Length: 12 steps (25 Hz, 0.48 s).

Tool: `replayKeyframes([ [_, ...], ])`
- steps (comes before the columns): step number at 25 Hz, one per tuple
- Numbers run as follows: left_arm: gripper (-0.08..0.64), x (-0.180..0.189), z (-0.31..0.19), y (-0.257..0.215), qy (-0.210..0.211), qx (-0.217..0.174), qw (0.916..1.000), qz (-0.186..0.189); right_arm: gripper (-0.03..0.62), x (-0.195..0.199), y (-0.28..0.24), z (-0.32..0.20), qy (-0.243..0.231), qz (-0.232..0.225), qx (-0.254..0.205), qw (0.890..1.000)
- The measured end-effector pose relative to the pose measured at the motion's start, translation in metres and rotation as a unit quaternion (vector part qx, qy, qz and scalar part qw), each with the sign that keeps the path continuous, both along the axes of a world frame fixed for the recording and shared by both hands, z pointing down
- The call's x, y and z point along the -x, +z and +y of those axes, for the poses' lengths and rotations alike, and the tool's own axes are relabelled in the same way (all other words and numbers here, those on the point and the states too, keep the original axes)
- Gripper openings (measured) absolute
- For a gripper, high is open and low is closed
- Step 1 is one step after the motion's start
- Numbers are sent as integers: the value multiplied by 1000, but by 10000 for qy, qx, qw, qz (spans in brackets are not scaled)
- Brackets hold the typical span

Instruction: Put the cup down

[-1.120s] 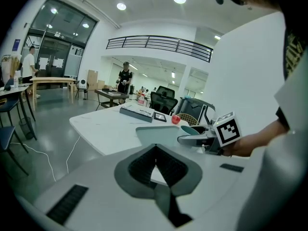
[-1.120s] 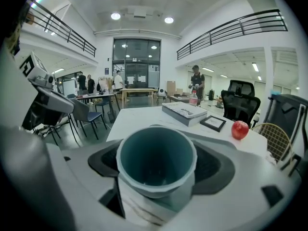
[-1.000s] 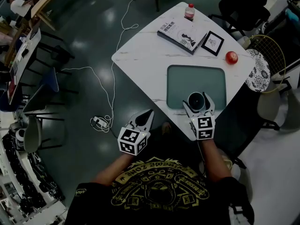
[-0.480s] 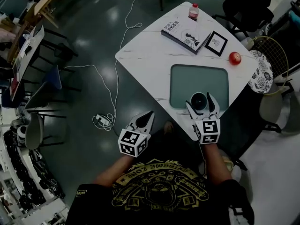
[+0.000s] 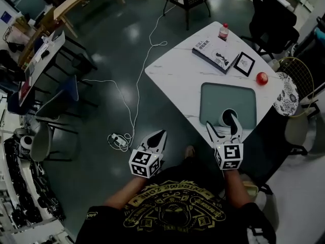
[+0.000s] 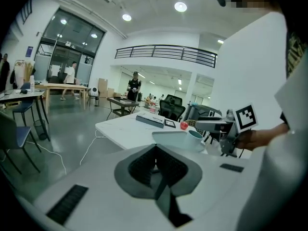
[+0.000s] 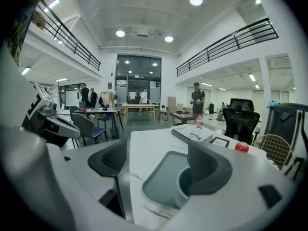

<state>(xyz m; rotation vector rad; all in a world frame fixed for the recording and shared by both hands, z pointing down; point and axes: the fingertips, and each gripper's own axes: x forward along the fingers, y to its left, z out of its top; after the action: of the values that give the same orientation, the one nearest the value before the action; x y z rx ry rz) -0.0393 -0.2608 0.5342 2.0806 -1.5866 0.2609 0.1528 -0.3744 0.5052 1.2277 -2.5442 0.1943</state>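
Nothing reads clearly. The book [image 5: 216, 54] on the far side of the worktop [image 5: 177, 75] has cover print too small to read; the gold lettering on the shirt [image 5: 172, 212] is blurred.

Head view looks steeply down; both gripper views look low across the same table [image 5: 176, 70].

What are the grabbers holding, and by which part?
Nothing is held. The right gripper is open beside the cup on the mat; the left gripper is shut on nothing.
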Motion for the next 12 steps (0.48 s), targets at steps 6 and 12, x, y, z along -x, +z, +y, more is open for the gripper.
replayKeyframes([
  [6, 9, 70, 49, -19, -607, -178, 9980, -45, 217, 67, -16, 59, -254, -83, 110, 9996],
  [12, 9, 133, 110, -27, -1178, -212, 9928, 45, 43, 135, -11, 134, -748, -66, 487, 9960],
])
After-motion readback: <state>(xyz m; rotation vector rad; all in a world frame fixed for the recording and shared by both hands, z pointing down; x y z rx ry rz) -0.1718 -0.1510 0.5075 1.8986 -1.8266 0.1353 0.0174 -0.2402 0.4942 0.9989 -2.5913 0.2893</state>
